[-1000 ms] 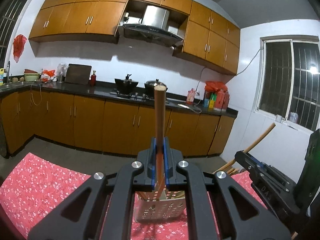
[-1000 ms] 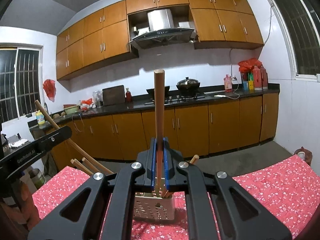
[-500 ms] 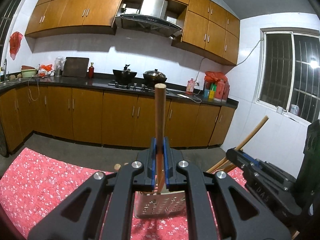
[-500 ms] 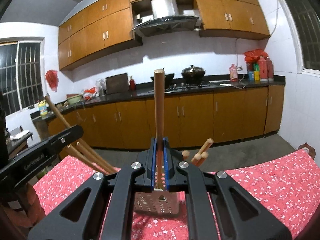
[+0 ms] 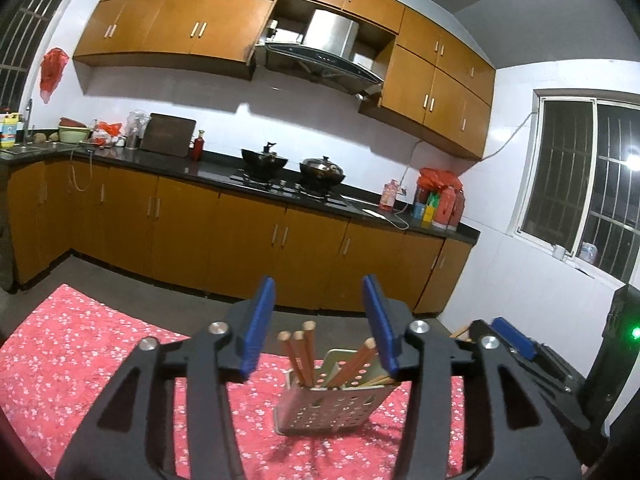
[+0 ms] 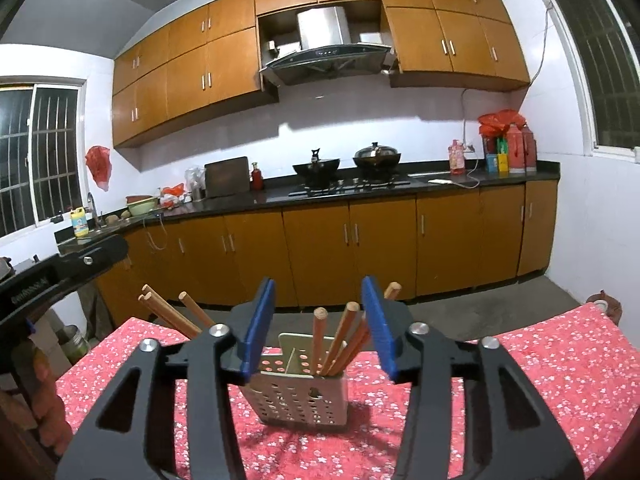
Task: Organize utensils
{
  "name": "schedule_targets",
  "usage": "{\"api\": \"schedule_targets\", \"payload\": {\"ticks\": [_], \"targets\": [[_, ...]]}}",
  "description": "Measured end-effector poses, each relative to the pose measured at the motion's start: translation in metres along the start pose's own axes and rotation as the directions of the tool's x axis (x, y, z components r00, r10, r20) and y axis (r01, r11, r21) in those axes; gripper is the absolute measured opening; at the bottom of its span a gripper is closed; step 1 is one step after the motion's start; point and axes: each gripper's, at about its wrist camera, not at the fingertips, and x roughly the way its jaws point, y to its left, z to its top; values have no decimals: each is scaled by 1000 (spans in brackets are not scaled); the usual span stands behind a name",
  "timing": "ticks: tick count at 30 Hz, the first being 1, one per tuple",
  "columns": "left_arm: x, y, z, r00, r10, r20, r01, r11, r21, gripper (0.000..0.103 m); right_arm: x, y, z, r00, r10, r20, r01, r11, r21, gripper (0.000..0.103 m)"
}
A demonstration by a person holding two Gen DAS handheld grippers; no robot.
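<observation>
Grippers: left gripper and right gripper both wide, empty.
Chopsticks: light, stiff, slippery; pinch mid-shaft.
Holder: 6 o'clock, light, tippable.

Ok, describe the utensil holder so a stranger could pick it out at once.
Start at the red floral tablecloth in front of the wooden cabinets. Near its middle stands the holder, a pale perforated box with wooden chopsticks sticking out. Nothing else on the cloth stands upright.

Perforated matt metal utensil holder, smooth wooden chopsticks, floral red cloth on desk, glossy black countertop
</observation>
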Motion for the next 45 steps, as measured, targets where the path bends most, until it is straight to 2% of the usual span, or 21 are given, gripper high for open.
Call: {"api": "schedule_targets", "payload": {"ticks": [4, 6, 13, 16, 27, 32, 37, 45], "targets": [[-15, 10, -4, 999, 43, 7, -43, 999, 8, 65, -8, -2, -2, 1000, -23, -1, 23, 1000, 6, 61], [-22, 13, -7, 998, 68, 14, -68, 998, 14, 77, -12, -3, -4, 999, -34, -3, 34, 999, 9, 66], [-50, 18, -23, 992, 122, 22, -124, 989, 78, 99, -36, -2, -13, 997, -70, 15, 70, 998, -2, 96], [-59, 19, -33, 989, 144, 17, -145, 983, 113, 99, -48, 1, -20, 995, -92, 26, 92, 995, -23, 101], [-86, 22, -74, 976, 215, -32, -205, 958, 202, 99, -67, 16, -56, 991, -132, -36, 129, 990, -65, 101], [-98, 20, -92, 979, 193, -62, -179, 967, 184, 99, -75, 25, -76, 990, -124, -62, 120, 990, -71, 101], [-108, 22, -112, 975, 214, -62, -201, 964, 175, 99, -84, 32, -97, 988, -136, -75, 128, 986, -103, 101], [-110, 24, -137, 966, 237, -102, -216, 959, 186, 99, -92, 31, -119, 985, -131, -114, 123, 990, -73, 101]]}}
